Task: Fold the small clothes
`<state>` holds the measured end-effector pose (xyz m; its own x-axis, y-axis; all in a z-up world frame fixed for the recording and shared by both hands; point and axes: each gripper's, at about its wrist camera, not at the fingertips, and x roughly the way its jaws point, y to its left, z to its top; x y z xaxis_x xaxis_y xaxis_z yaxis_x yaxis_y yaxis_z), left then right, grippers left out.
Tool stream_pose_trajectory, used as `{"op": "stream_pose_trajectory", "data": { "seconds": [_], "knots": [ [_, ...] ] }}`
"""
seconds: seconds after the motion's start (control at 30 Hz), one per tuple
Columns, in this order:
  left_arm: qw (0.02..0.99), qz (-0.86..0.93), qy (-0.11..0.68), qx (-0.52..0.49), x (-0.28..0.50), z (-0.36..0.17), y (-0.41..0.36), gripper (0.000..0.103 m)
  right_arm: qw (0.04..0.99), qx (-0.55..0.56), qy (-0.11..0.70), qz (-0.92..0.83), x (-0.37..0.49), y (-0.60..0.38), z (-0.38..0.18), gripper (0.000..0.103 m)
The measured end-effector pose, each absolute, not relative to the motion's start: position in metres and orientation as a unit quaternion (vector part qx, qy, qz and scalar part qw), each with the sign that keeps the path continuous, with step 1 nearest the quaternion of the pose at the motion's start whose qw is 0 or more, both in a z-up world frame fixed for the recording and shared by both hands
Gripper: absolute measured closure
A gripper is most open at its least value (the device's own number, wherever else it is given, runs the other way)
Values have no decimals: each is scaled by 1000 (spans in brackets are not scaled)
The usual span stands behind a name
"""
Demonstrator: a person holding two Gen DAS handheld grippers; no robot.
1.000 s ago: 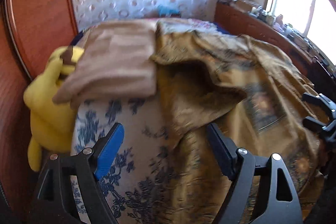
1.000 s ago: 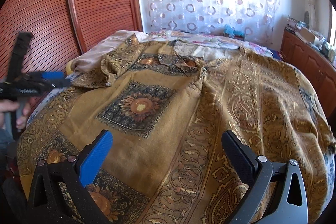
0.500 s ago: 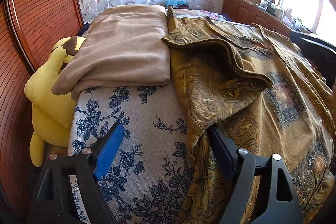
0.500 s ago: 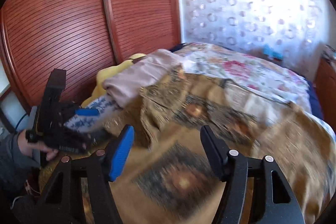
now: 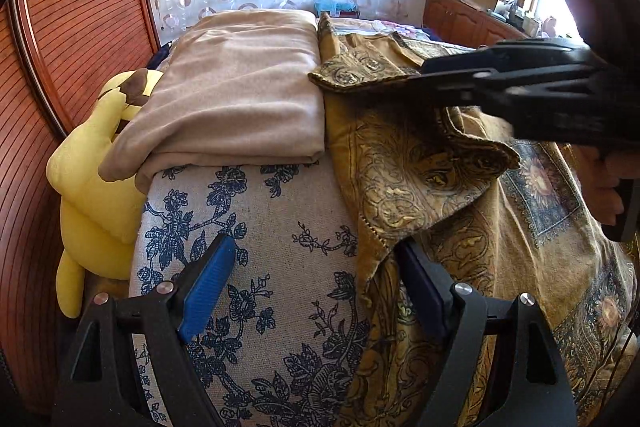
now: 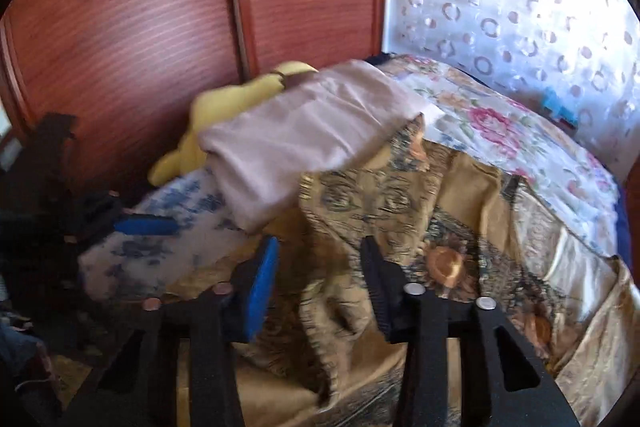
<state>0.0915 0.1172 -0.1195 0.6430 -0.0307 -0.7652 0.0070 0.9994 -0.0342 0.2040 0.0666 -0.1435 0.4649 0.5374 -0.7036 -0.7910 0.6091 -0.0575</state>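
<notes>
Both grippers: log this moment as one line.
left gripper: open, by shirt hem | right gripper: open, straddling raised shirt sleeve | fold: not done | beige cloth: folded beside shirt

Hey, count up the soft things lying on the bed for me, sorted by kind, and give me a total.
Gold paisley-patterned garment: 1
Folded beige cloth: 1
Yellow plush toy, at the bed's edge by the wooden doors: 1
Total: 3
</notes>
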Motion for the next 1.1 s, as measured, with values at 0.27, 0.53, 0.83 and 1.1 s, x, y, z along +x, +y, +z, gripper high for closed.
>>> {"op": "stream_pose_trajectory", "data": {
  "seconds": [0.27,0.53,0.83,1.1],
  "knots": [
    [906,-10,422,-14,92,-120,117,21,868,-132,340,337,230,30,-145,88],
    [906,-10,422,-14,92,-120,117,21,891,-113,337,281,220,-22,-142,77],
    [906,-9,422,-14,91,-120,117,21,895,-150,324,266,193,-66,-138,31],
    [906,-10,422,-14,92,-119,118,21,876,-154,387,245,202,-84,-173,31]
  ]
}}
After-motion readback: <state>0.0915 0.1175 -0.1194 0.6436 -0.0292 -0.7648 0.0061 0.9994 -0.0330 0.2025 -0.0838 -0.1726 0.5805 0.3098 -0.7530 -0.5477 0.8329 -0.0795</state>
